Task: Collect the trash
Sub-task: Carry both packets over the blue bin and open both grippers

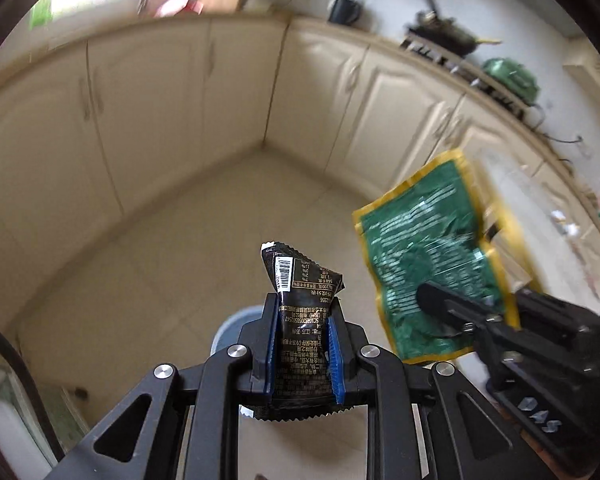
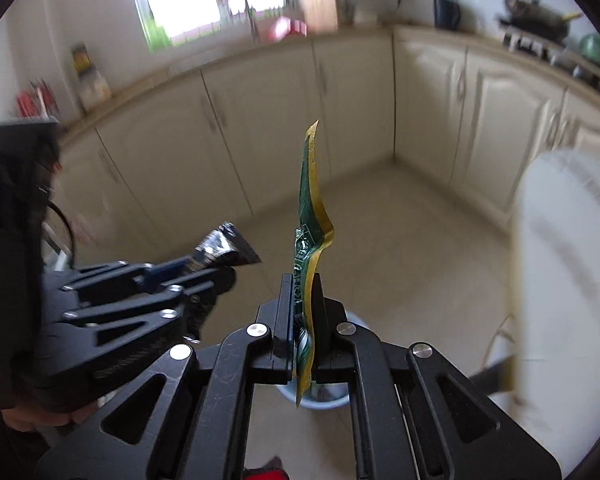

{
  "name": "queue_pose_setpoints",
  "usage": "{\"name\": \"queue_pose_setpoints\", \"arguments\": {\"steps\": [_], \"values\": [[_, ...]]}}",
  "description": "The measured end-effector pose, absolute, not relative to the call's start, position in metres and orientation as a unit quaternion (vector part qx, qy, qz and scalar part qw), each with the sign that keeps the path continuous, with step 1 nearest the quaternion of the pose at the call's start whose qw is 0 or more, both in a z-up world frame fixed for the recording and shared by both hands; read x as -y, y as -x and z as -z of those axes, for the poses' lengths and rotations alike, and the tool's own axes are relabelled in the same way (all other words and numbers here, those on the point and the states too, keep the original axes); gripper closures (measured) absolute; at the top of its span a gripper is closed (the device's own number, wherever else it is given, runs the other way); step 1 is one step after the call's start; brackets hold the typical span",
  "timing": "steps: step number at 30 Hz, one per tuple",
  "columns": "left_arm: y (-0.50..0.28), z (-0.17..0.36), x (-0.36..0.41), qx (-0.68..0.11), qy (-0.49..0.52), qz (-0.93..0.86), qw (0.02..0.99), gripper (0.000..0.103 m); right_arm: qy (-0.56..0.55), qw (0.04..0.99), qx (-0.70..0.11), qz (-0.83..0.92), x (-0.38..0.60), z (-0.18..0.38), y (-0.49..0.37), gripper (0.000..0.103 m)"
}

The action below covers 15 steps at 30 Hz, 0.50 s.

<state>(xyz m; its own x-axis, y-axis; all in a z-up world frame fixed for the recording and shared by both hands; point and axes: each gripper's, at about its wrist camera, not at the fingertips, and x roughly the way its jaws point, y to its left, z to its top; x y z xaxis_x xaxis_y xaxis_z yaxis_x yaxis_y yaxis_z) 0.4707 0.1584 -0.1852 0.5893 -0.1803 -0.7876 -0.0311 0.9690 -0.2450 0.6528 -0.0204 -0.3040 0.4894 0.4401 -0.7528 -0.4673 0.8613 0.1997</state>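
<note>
Above the kitchen floor, our left tongs [image 1: 302,316] clench a black wrapper [image 1: 302,300] and our right tongs [image 2: 304,300] a green packet [image 2: 310,220]; next, release both over the pale bin [image 2: 328,400] below.

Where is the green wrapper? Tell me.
The green wrapper is clamped edge-on in the right claw, right of the black packet and above the bin.

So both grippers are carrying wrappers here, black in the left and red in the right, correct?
Not quite: the right gripper holds a green wrapper with a yellow edge, not red. The left wrist view shows its face. The left gripper does hold the black wrapper.
</note>
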Motion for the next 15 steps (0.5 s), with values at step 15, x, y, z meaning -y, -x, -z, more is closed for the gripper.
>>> {"name": "queue_pose_setpoints", "arguments": {"steps": [15], "values": [[-0.55, 0.333, -0.235, -0.571, 0.185, 0.035, 0.799, 0.086, -0.025, 0.773, -0.588, -0.237, -0.005, 0.524, -0.739, 0.071]]}}
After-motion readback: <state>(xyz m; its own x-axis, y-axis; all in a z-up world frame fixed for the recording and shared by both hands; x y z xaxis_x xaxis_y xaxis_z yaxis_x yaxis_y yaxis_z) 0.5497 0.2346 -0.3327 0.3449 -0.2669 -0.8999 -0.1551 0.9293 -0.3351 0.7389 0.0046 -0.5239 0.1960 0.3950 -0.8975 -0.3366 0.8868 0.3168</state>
